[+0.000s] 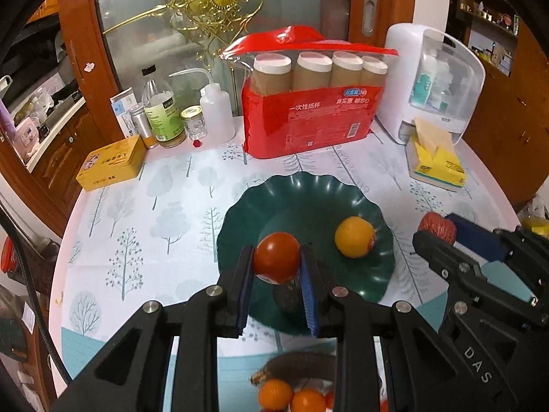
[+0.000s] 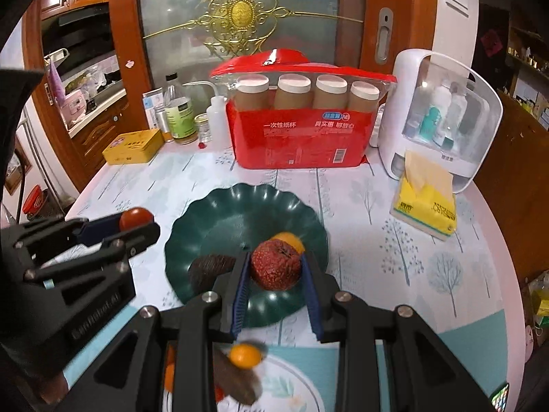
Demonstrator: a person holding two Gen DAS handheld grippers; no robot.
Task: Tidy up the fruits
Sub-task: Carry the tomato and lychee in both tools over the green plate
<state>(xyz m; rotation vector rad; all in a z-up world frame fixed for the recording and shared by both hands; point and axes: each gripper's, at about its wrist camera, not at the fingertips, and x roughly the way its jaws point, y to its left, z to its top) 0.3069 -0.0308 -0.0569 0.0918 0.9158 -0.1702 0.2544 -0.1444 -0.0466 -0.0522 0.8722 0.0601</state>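
Nearest the lenses, below the fingers, a pale plate is seen with several small orange fruits and a dark oblong fruit not yet moved (motion blur hides the exact count). Just ahead, the left gripper is clamped on a red tomato, and the right gripper is clamped on a rough red fruit; both are held above the near side of the green scalloped bowl. Beyond the fingertips, an orange and a dark avocado-like fruit are already lying in that bowl. The sorting is judged roughly half done: two pieces are delivered, two are carried, and the rest are left on the plate.
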